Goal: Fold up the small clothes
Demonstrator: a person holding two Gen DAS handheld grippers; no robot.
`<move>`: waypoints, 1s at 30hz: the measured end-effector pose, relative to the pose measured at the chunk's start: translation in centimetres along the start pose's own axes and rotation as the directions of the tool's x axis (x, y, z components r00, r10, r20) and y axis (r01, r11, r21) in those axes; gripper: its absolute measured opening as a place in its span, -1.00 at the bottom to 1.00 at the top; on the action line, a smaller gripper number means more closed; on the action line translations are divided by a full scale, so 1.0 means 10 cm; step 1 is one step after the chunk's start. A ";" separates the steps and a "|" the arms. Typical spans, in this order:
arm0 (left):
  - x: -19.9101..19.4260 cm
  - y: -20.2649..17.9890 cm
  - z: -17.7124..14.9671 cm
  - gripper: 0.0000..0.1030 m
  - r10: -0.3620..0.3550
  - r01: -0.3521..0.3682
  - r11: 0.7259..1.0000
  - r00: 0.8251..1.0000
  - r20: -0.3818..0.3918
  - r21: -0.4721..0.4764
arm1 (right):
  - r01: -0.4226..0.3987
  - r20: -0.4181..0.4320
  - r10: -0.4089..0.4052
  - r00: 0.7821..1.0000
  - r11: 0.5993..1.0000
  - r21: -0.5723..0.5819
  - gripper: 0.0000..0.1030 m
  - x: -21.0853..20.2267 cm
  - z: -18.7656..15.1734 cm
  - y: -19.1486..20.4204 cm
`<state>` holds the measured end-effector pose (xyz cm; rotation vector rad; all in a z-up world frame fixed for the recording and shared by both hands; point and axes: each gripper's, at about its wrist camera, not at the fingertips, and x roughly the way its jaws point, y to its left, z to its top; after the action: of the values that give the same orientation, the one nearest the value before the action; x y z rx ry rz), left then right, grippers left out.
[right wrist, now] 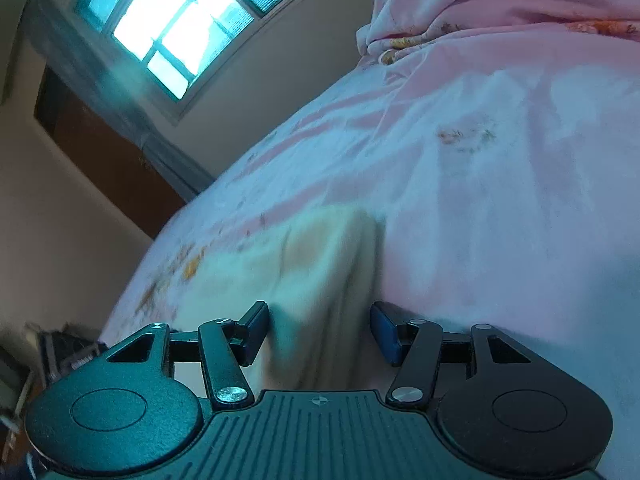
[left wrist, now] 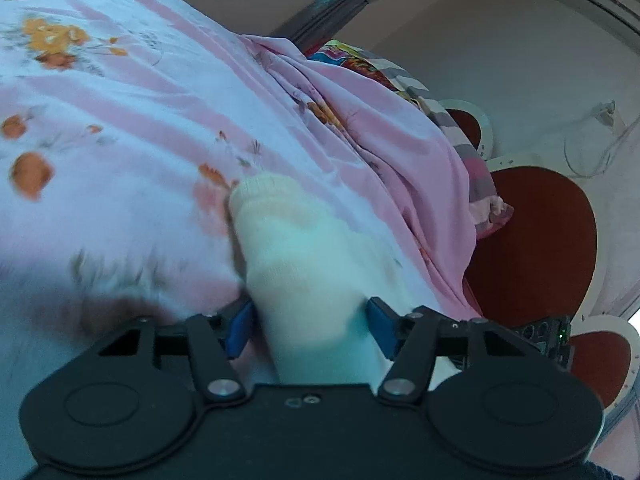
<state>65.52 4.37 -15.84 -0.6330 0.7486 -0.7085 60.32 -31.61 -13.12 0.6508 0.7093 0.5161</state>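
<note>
A small white sock (left wrist: 296,256) lies on the pink and white floral bedsheet (left wrist: 132,120). In the left wrist view it runs between the blue pads of my left gripper (left wrist: 310,326), whose jaws stand apart on either side of it. In the right wrist view the white cloth (right wrist: 316,276) lies between the pads of my right gripper (right wrist: 320,330), whose jaws also stand apart around it. Both views are blurred. Whether the pads press the cloth is unclear.
A bunched pink sheet (left wrist: 380,140) and a colourful blanket (left wrist: 360,60) lie at the bed's far side. Red-seated white chairs (left wrist: 536,240) stand beside the bed. A window (right wrist: 180,28) and a brown door (right wrist: 100,152) are on the wall.
</note>
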 end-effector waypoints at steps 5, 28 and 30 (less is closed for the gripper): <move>0.09 0.01 0.09 -0.25 0.002 -0.004 0.999 0.998 0.055 0.032 | -0.028 0.002 0.028 1.000 1.000 0.014 -0.58 0.09 0.07 -0.09; -0.79 -0.43 -0.90 0.44 0.046 -0.035 0.995 0.993 -0.112 0.096 | -0.029 -0.140 0.025 0.990 0.999 -0.025 0.05 -0.83 -0.82 0.25; -0.88 -0.45 -0.99 0.44 0.037 -0.027 0.996 0.991 -0.128 0.082 | -0.044 -0.157 0.041 0.987 0.999 -0.017 0.05 -0.92 -0.93 0.27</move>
<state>51.63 5.77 -14.93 -0.5048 0.8442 -0.7512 47.03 -32.17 -12.75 0.6119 0.8382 0.6179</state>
